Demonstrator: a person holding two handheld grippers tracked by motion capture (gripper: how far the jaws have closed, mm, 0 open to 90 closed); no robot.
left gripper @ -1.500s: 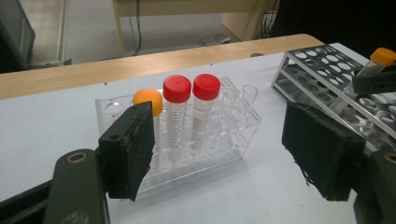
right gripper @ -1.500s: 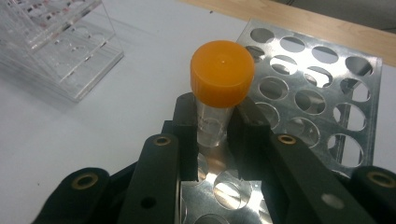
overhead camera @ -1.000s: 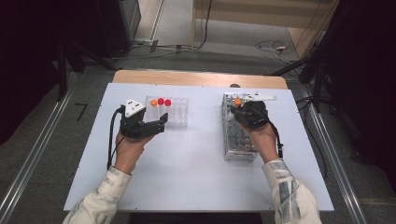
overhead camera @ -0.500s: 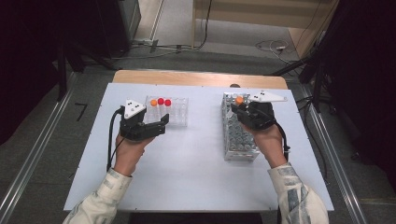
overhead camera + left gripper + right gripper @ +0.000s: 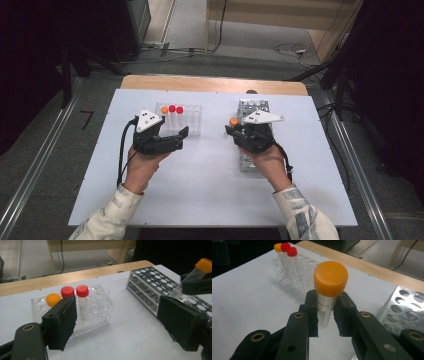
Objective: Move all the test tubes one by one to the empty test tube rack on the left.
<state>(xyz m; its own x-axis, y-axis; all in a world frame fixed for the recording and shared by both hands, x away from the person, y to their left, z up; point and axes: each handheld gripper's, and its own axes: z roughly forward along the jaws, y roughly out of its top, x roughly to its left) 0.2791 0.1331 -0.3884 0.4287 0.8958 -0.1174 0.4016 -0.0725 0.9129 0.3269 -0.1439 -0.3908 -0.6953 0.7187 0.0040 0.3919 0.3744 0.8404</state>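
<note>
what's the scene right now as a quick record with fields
surface: white table
left gripper: jaws open, nothing between them, near the clear rack
right gripper: jaws shut on the orange-capped tube, held above the table
clear rack: holds one orange-capped and two red-capped tubes, upright
metal rack: on the right side of the table, the holes in view empty
likely next move: carried tube may go toward the clear rack, a guess
</note>
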